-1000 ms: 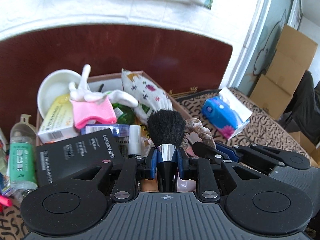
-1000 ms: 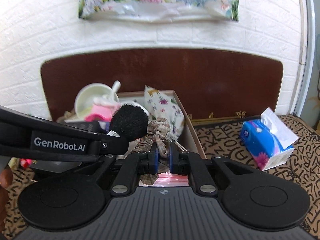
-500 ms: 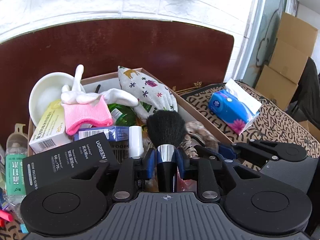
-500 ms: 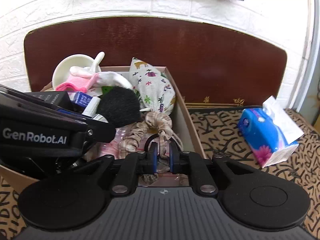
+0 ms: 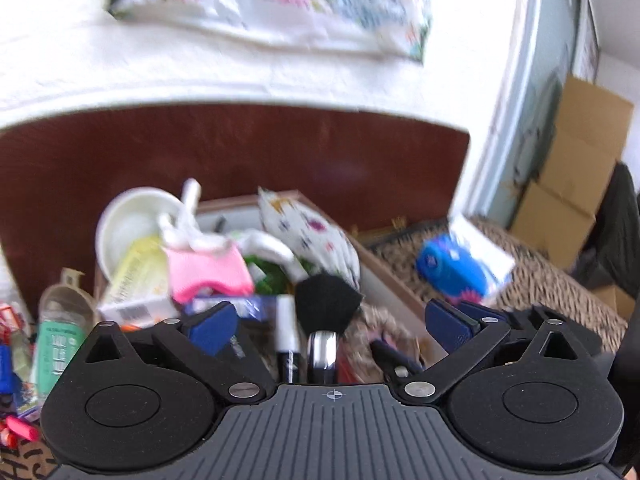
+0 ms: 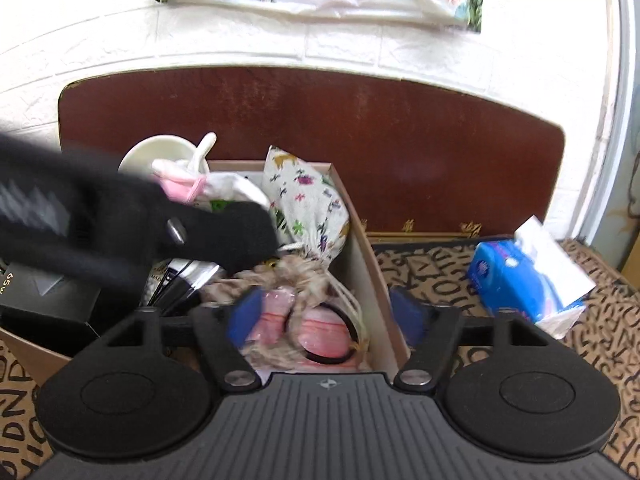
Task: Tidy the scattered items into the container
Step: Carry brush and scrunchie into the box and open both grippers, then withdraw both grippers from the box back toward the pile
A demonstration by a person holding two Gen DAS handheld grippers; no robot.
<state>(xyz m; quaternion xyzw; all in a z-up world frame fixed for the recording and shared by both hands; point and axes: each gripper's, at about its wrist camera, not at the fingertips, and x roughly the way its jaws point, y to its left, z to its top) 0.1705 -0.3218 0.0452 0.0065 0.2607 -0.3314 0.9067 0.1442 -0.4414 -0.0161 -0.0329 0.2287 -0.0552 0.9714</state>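
Both grippers point forward and somewhat downward over the open cardboard box (image 6: 362, 236). Left gripper (image 5: 330, 322): jaws opening, now spread wide; the black makeup brush (image 5: 326, 300) stands between the blue pads (image 5: 210, 326) but touches neither, bristles up, chrome ferrule below, inside the box just beside a white-capped tube (image 5: 287, 320). Right gripper (image 6: 326, 316): jaws opening, wide; the beige scrunchie (image 6: 296, 276) and a pink pouch (image 6: 320, 328) lie below and between its pads, loose in the box, not pinched. The left gripper's black arm crosses the left half of the right wrist view, blurred. Counts: one box, one brush, one scrunchie, one printed drawstring bag (image 6: 306, 208) leaning against the box's right wall, one pink-and-white glove (image 5: 206, 268), one white bowl (image 5: 134, 224) with spoon behind the box. Outside the box: one blue tissue pack (image 6: 524, 272) on the patterned mat to the right, well apart; one clear bottle with green label (image 5: 60, 332) at left. Further small items at far left are too blurred to count
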